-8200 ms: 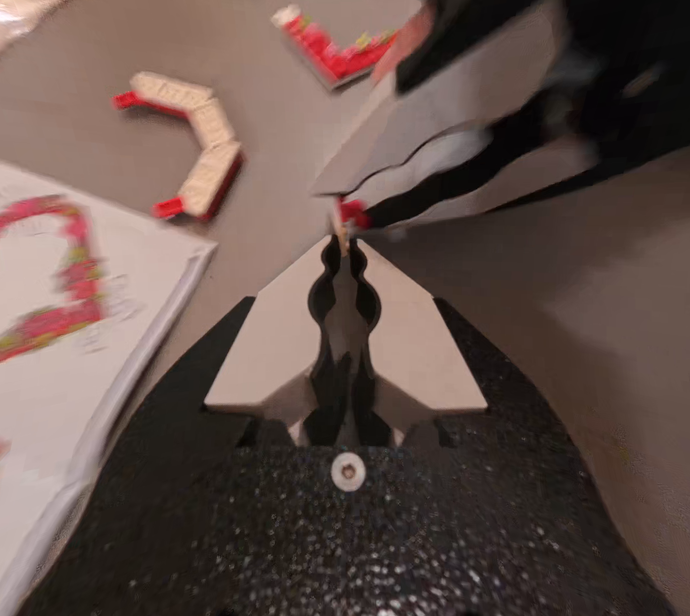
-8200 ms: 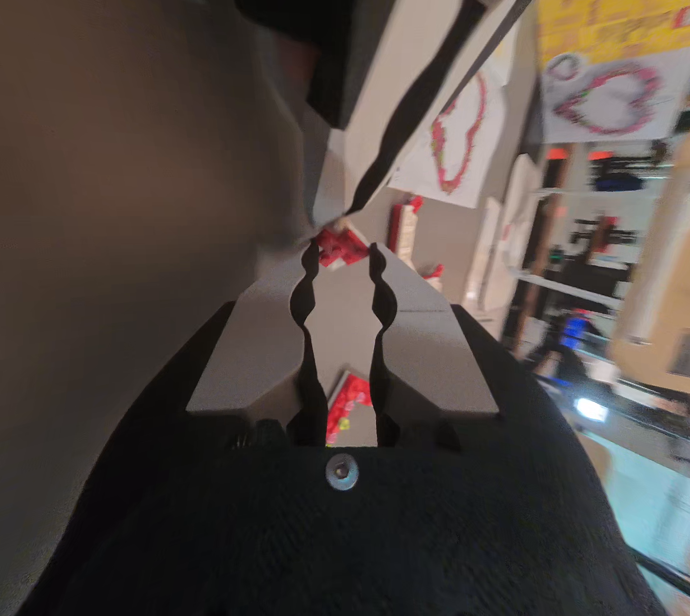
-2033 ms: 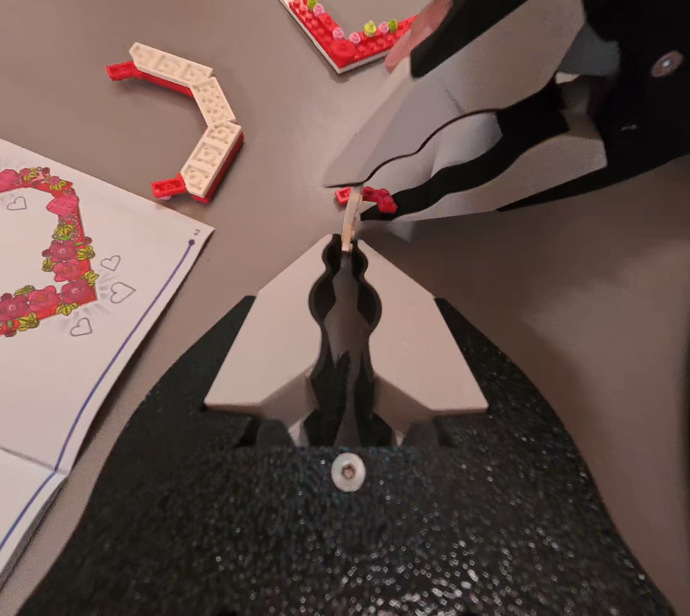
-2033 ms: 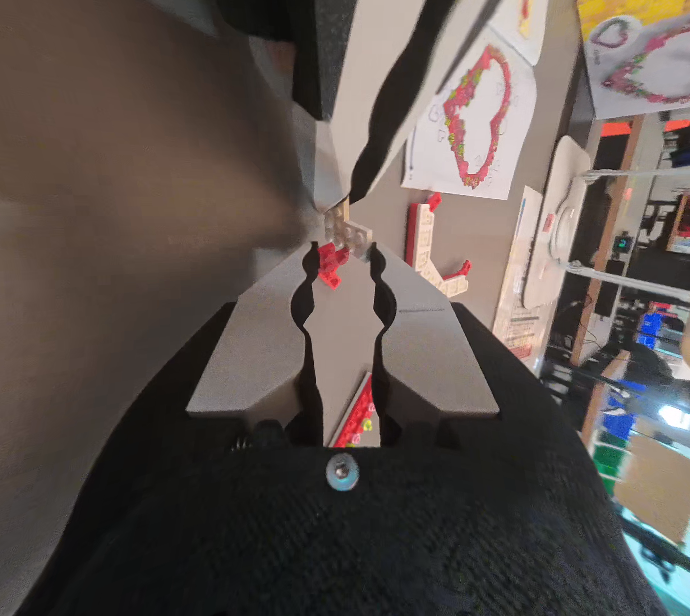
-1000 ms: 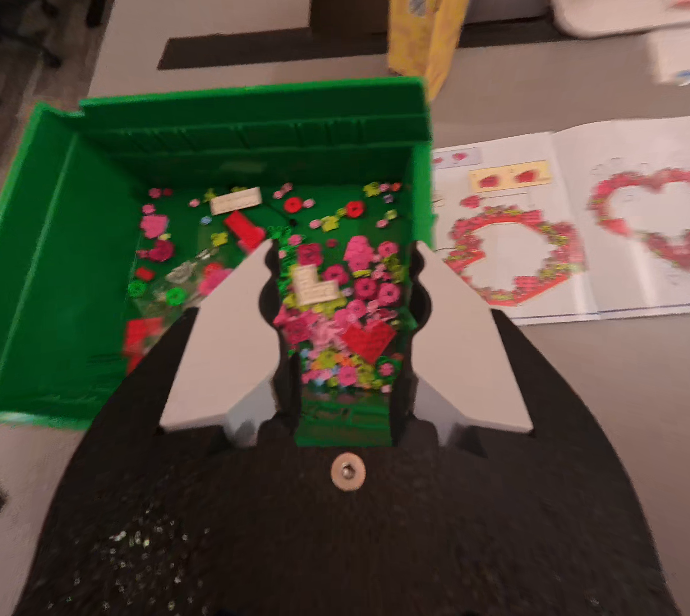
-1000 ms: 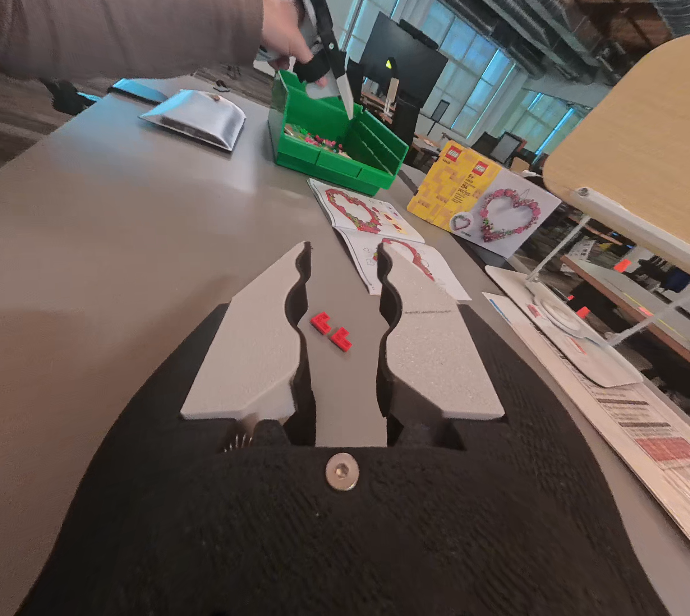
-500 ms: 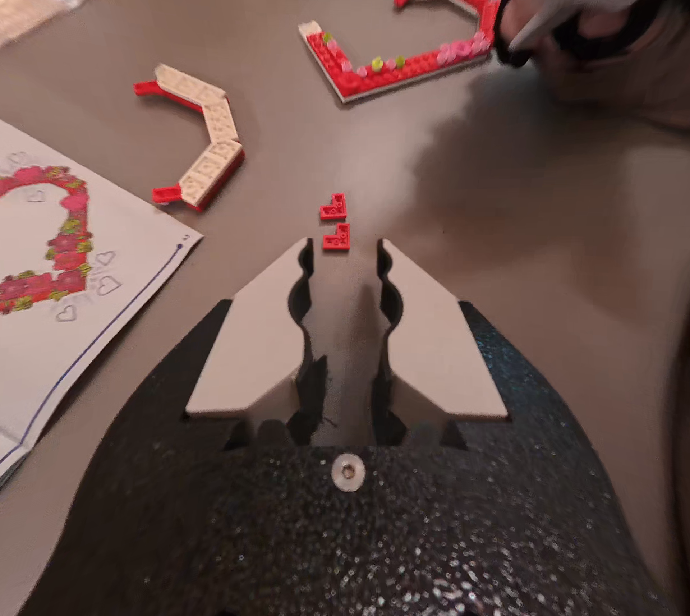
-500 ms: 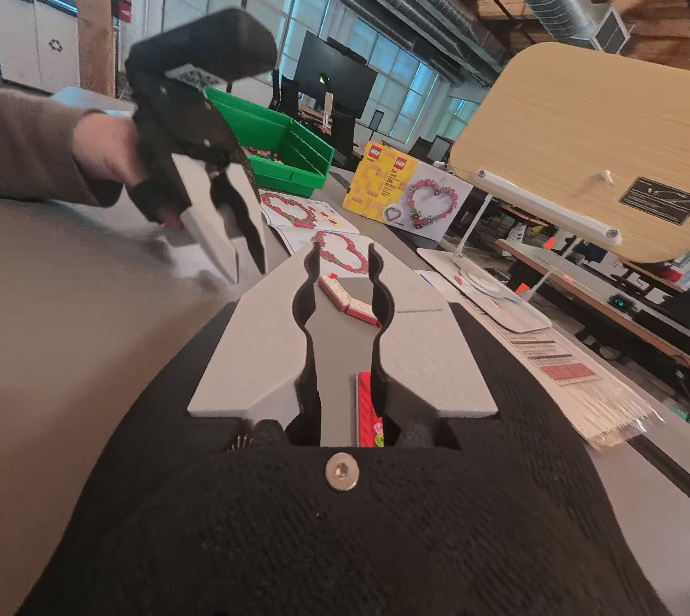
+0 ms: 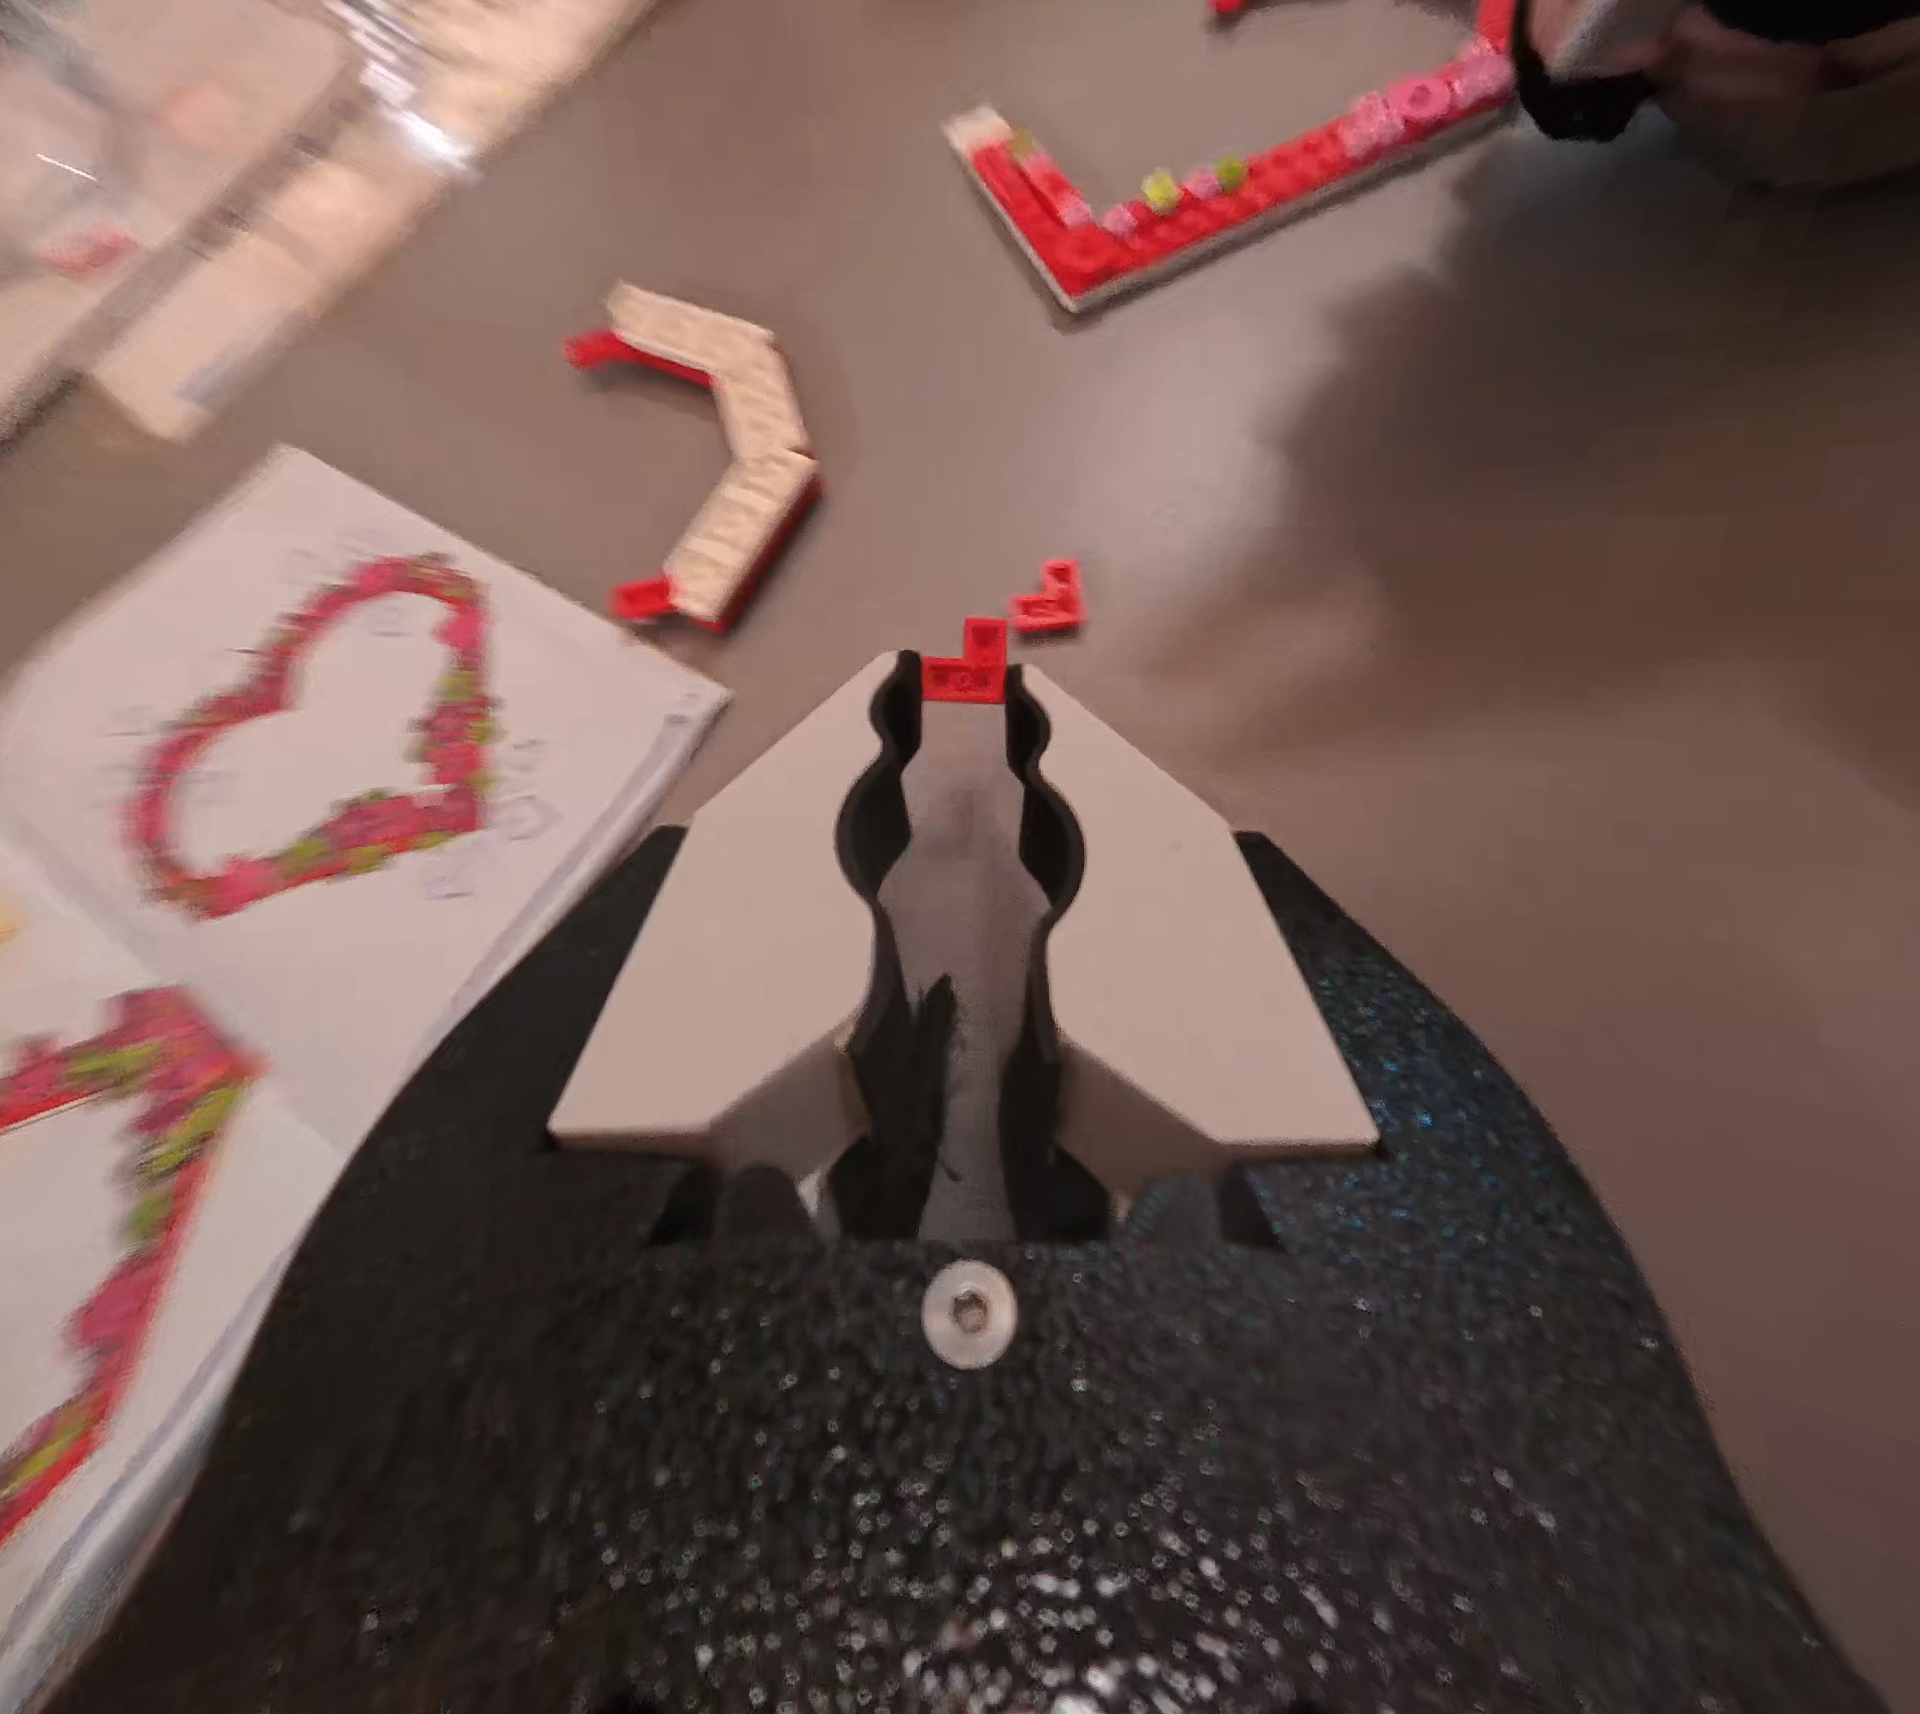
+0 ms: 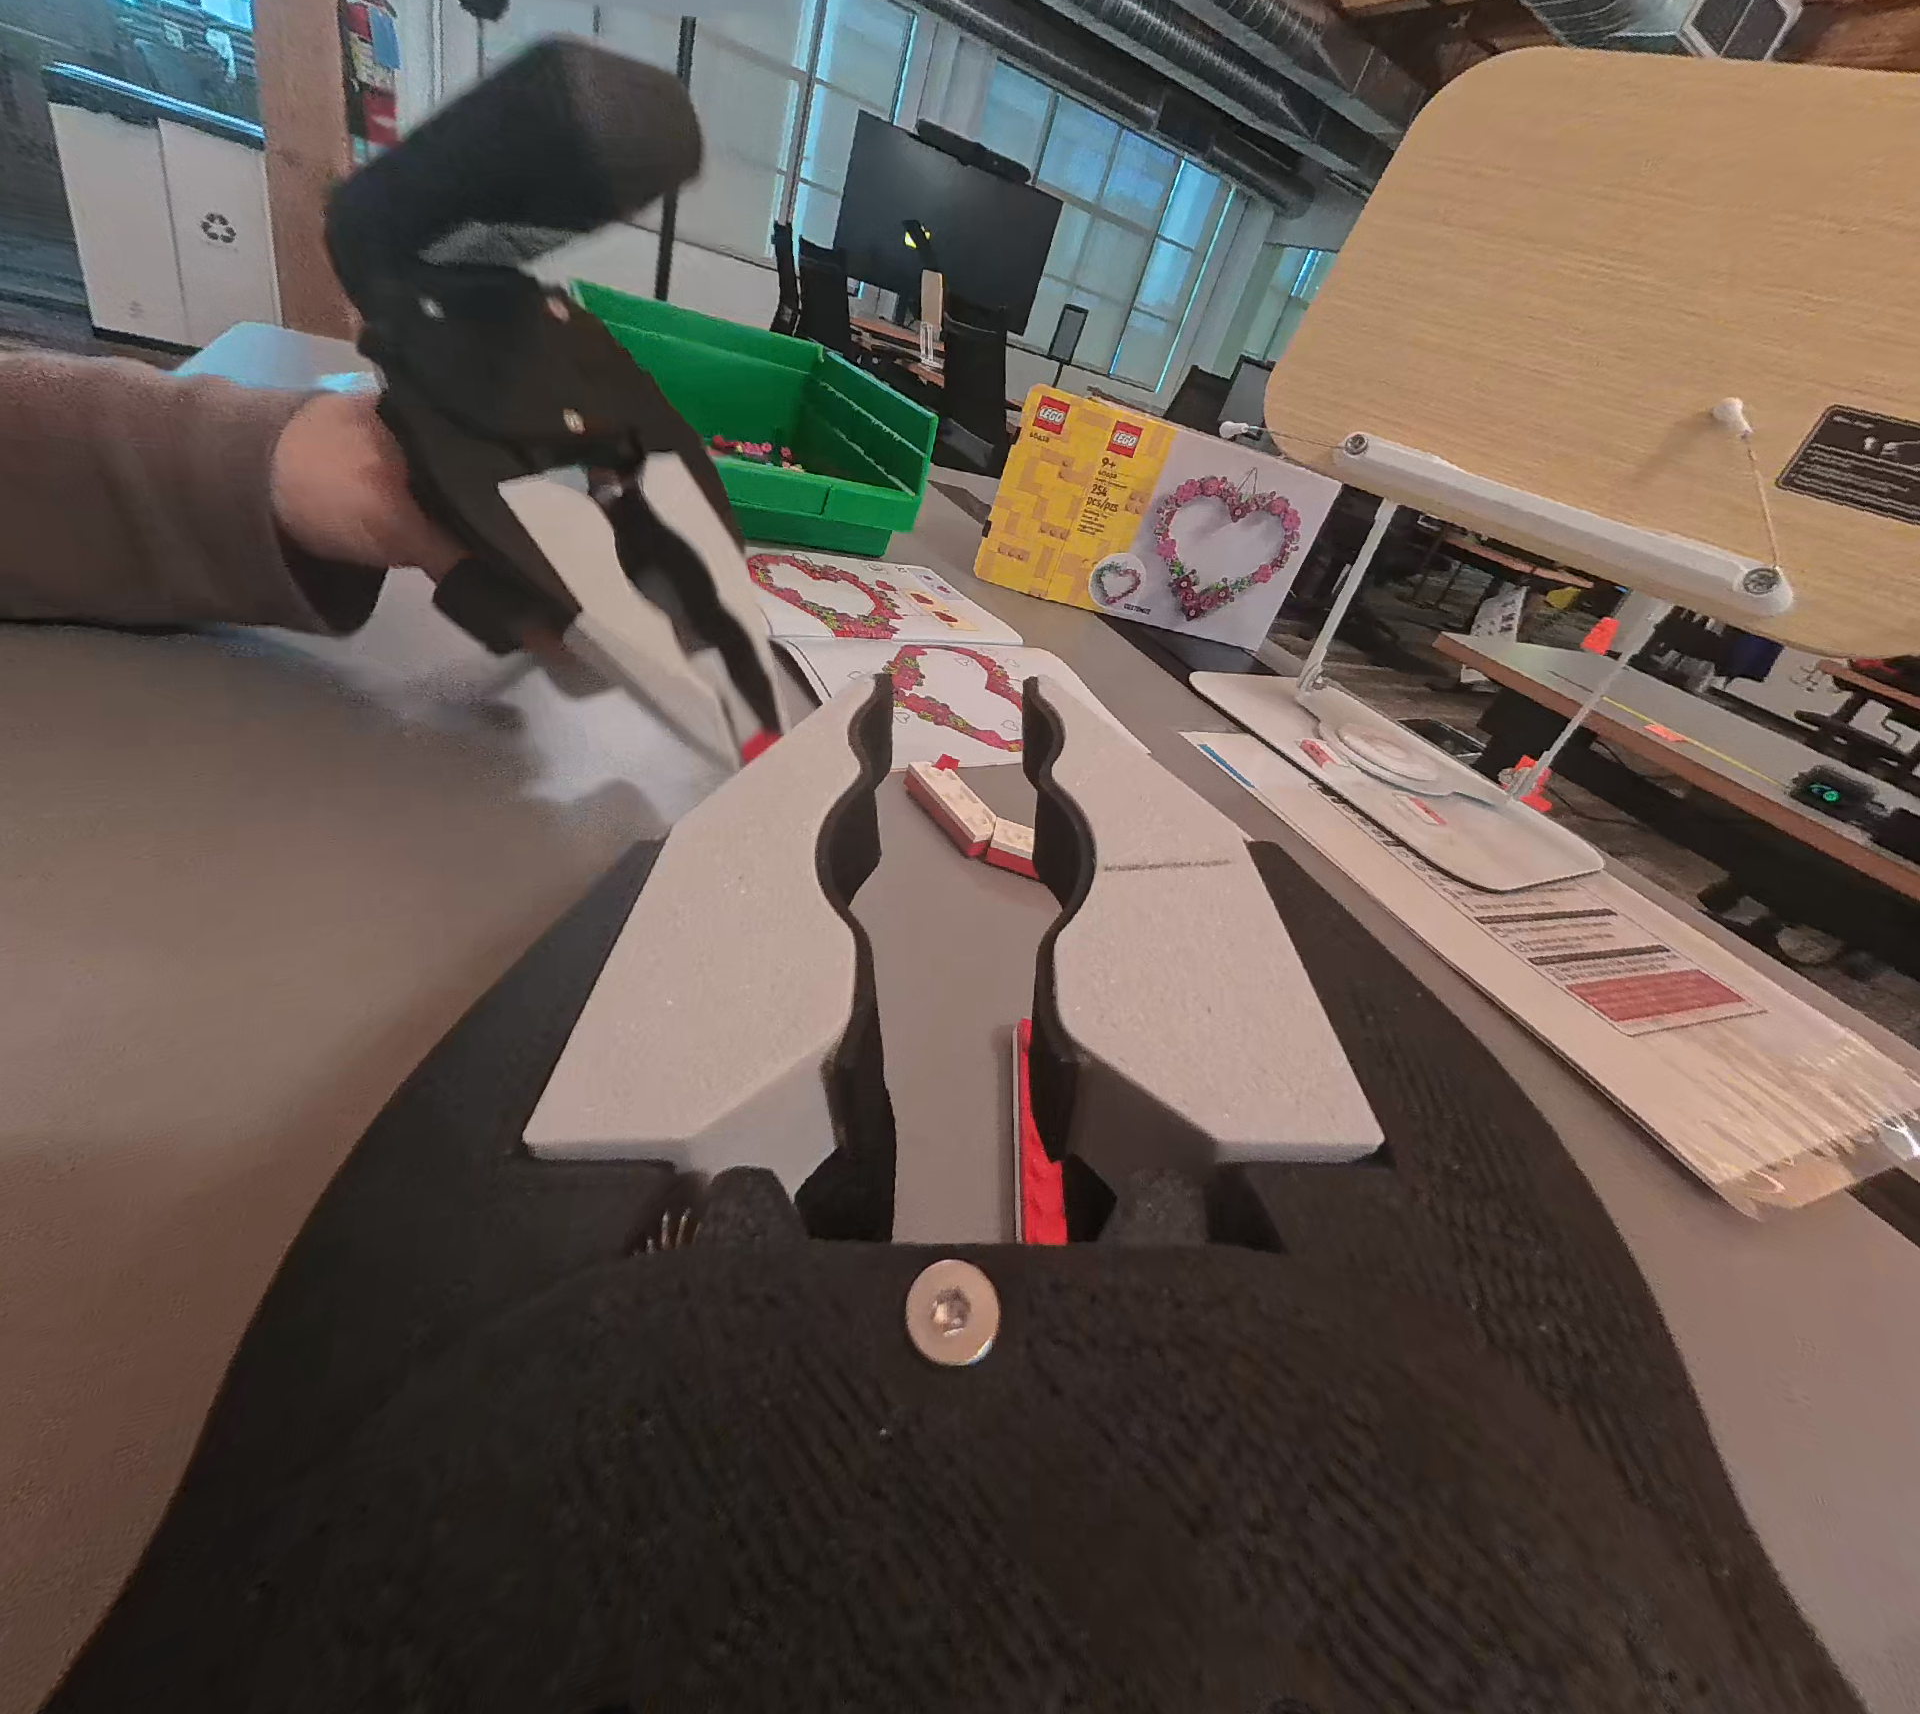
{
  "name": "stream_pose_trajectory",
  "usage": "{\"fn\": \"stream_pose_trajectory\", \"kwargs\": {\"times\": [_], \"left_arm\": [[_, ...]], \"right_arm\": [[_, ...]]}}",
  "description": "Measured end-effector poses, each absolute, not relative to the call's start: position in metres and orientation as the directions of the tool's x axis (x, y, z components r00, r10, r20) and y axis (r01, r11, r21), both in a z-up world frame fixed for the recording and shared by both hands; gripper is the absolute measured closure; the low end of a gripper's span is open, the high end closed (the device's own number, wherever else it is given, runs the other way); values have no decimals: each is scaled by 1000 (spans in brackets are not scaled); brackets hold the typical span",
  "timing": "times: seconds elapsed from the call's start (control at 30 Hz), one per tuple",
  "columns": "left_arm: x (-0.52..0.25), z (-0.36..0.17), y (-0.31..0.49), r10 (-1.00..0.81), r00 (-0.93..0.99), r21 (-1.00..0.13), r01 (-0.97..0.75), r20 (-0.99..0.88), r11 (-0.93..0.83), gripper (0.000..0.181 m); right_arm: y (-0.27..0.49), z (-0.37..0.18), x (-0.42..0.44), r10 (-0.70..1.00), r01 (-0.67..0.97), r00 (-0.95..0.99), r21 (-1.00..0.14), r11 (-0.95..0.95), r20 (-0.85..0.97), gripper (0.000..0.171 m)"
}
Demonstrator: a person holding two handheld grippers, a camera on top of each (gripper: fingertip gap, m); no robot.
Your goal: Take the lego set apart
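On the grey table (image 9: 1351, 625) in front of me the lego set lies in pieces, so I go from the big things down. The open instruction booklet (image 9: 343, 833) sits to the left in my left wrist view; far off in the right wrist view stand the green bin (image 10: 790, 438) and the yellow set box (image 10: 1143, 521). The large red heart section (image 9: 1247, 178), studded with pink and lime bits, lies at upper right of the left view. The right gripper (image 10: 956, 708) is over its end with a gap between its fingers, and a red strip shows along the inner side of one finger — whether it grips, I cannot tell. The smaller white-topped red arc (image 9: 727, 459) lies well apart from it, near the booklet. My left gripper (image 9: 961, 677) has its tips closed on a small red corner plate (image 9: 966, 677); a second corner plate (image 9: 1051, 599) lies just beside it on the table.
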State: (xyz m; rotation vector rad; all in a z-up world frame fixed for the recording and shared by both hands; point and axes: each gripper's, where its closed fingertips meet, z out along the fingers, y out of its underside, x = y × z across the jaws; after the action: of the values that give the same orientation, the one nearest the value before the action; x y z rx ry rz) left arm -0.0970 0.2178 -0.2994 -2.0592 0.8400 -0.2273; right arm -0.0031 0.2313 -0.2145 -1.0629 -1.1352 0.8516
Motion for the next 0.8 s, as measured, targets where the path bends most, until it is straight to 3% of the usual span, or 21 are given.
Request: {"fn": "stream_pose_trajectory", "kwargs": {"times": [0.03, 0.13, 0.3, 0.47, 0.53, 0.63, 0.7, 0.8], "left_arm": [[-110, -284, 221, -596, 778, -809, -475, -201, -347, 167], [-178, -237, 229, -373, 855, -841, -470, -360, -267, 168], [-315, -184, 220, -25, 901, -842, -415, -433, -346, 168], [-413, -190, 209, 153, 950, -827, -150, -273, -542, 167], [-439, -196, 207, 237, 950, -816, -30, -203, -578, 126], [-452, -210, 205, 275, 957, -769, 105, -94, -630, 85], [-442, -215, 205, 242, 970, -731, 150, -22, -666, 108], [-379, -187, 224, 37, 997, -834, 80, 72, -545, 143]], "right_arm": [[232, -215, -3, 932, -9, 231, -957, 290, 280, 148], [232, -215, -3, 931, -7, 234, -957, 291, 281, 148], [231, -217, -5, 932, 2, 225, -957, 290, 283, 148], [231, -219, -6, 935, 10, 220, -959, 285, 280, 148], [231, -219, -7, 935, 13, 218, -959, 284, 280, 148], [231, -220, -7, 935, 19, 216, -958, 285, 282, 148], [231, -221, -7, 935, 19, 215, -958, 284, 282, 148], [231, -220, -8, 935, 18, 216, -958, 285, 282, 148]]}}
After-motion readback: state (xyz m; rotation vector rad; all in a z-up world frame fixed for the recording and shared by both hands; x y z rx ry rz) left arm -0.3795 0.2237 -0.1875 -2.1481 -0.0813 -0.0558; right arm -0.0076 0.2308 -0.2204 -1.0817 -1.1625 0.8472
